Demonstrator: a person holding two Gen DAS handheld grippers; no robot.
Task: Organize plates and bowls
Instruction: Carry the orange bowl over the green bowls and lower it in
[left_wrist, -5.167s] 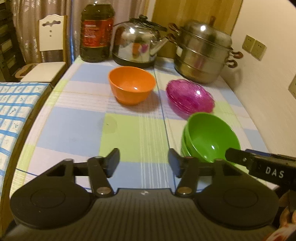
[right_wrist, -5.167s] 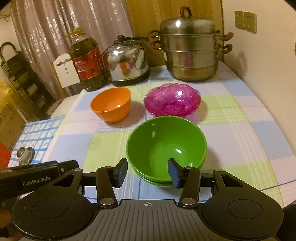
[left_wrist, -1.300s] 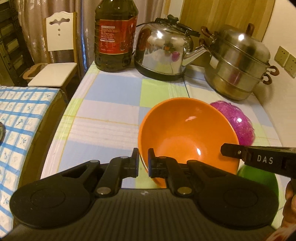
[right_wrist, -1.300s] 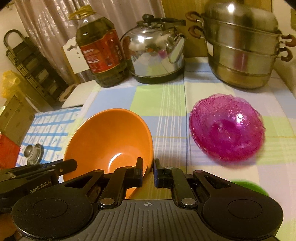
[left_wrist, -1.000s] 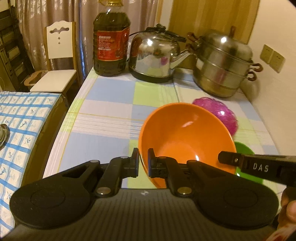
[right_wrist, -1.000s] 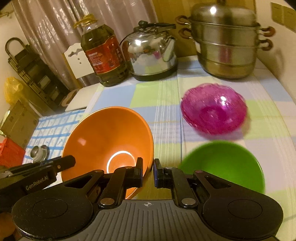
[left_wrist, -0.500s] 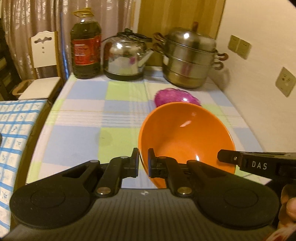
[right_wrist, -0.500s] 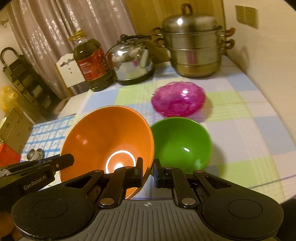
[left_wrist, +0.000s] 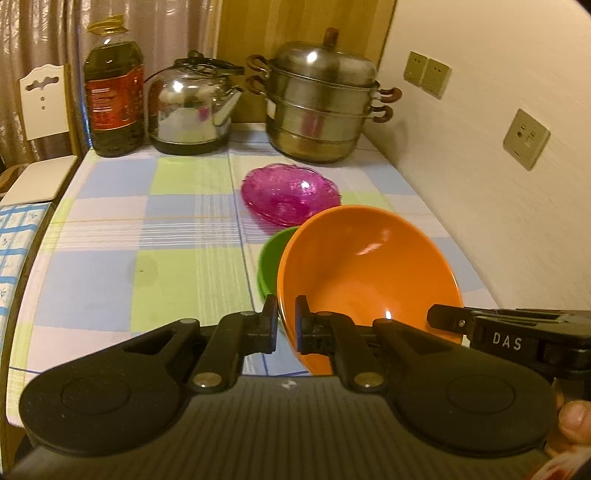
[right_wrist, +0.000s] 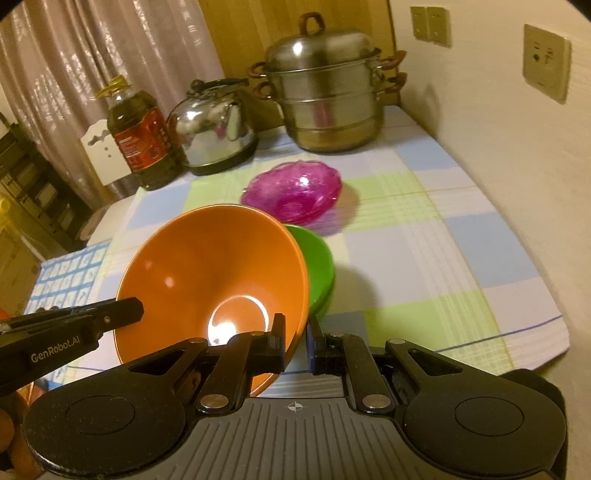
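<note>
Left gripper (left_wrist: 285, 325) and right gripper (right_wrist: 295, 341) both clamp opposite rims of round orange plastic bowl (left_wrist: 365, 280), tilted above green bowl (right_wrist: 317, 266); pink glass dish (right_wrist: 293, 195) behind.

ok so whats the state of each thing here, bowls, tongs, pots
orange bowl: lifted, tilted, rim pinched on two sides
left tongs: shut on the orange bowl's rim
right tongs: shut on the orange bowl's rim
green bowl: upright on the table, partly behind the orange bowl
pink glass dishes: on the table, untouched
steamer pot: lid on
kettle: lid on
oil bottle: capped, upright
</note>
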